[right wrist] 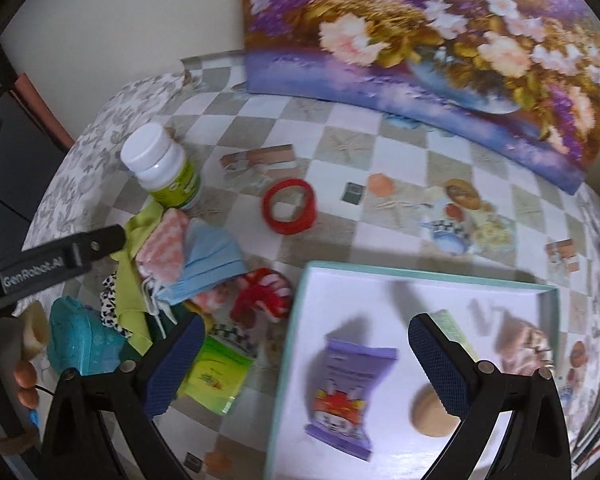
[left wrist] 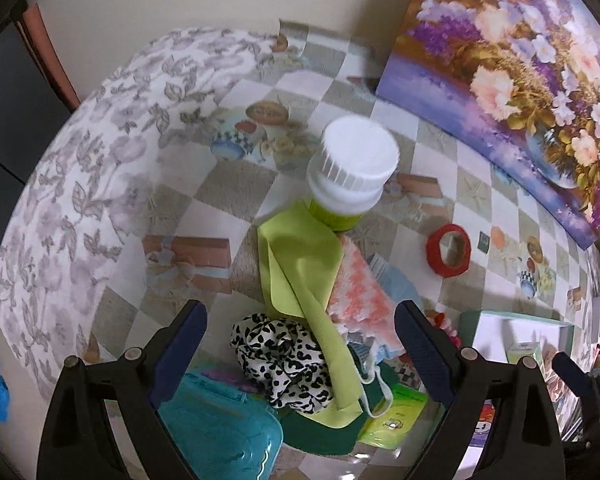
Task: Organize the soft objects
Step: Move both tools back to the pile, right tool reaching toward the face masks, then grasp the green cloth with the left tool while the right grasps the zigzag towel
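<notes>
Task looks barely started, judging by the layout. Soft stuff sits in one heap on the table (right wrist: 340,128), just left of the shallow teal-rimmed box (right wrist: 420,276): lime-green cloth (left wrist: 300,264), pink/white fuzzy cloth (left wrist: 356,292), blue face mask (right wrist: 212,260), black-and-white spotted scrunchie (left wrist: 284,356), red/white scrunchie (right wrist: 264,292). Mixed in w/ them are hard bits: white-capped green bottle (left wrist: 352,172) at the heap's far end, touching the green cloth; teal plastic case (left wrist: 220,420) at the near end; green packet (right wrist: 216,372) beside the box's left wall.

Box holds a purple snack packet (right wrist: 348,392), a round tan item (right wrist: 432,416) and sth blurred at its right side — none clearly the heap's soft items.

Left gripper (left wrist: 300,356) hovers over the heap, jaws wide apart, holding nothing; spotted scrunchie and green cloth lie between them. Right gripper (right wrist: 304,364) over the box's left wall, jaws also spread, empty.

Left to do: prob. all the soft pieces. Red tape roll (right wrist: 290,206) sits apart, mid-table.
</notes>
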A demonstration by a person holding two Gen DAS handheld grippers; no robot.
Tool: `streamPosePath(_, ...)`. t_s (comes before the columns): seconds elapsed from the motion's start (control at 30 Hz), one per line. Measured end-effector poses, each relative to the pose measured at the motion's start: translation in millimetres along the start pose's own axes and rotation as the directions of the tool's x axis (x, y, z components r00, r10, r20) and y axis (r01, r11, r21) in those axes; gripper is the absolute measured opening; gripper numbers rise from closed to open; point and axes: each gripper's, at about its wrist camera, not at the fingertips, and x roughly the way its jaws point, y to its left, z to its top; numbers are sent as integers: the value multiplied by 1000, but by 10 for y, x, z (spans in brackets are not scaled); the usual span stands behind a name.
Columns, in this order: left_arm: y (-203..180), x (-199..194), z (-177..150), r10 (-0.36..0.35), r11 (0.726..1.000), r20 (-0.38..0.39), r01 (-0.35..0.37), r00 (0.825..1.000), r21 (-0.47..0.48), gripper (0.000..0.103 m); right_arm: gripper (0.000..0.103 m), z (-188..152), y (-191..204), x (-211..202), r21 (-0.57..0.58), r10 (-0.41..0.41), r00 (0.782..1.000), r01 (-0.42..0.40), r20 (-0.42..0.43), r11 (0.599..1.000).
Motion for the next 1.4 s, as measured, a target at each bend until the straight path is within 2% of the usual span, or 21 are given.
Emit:
streamPosePath(0.17,96,121,25,4,998,-19,-5,1000,-59,95,103,29,205,192,1,106,994,-106,-8,994)
streamPosePath(0.33,214,198,77,40,993,-12,-41,999,-107,95,103,51,377,357,-13,133,991,-133,-11,991)
streamPosePath(0.67,401,282,157,47,986,-3,-47,999,-162,95,83,183,581,393,-52,232,970,-229,76,972)
streamPosePath(0.93,475,295,184,54,984,4,-53,999,-169,95,58,217,720,596,-62,281,958,-277,57,959)
streamPosePath(1.0,479,315,184,50,985,-2,-50,999,-167,95,43,215,741,635,-59,300,953,-297,48,953)
streamPosePath(1.03,480,329,185,47,985,-5,-47,999,-166,95,40,213,745,646,-56,316,948,-314,46,948)
streamPosePath(1.1,475,348,183,42,986,-10,-43,999,-163,95,23,211,749,652,-55,341,939,-338,49,940)
streamPosePath(1.17,460,367,184,34,987,-15,-36,999,-156,95,14,211,733,646,-52,357,932,-354,56,934)
streamPosePath(1.27,423,373,182,32,989,-13,-33,999,-141,95,9,196,710,657,-50,354,934,-352,47,935)
streamPosePath(1.4,338,373,177,30,994,-9,-31,999,-107,95,9,194,658,665,-28,372,927,-371,43,928)
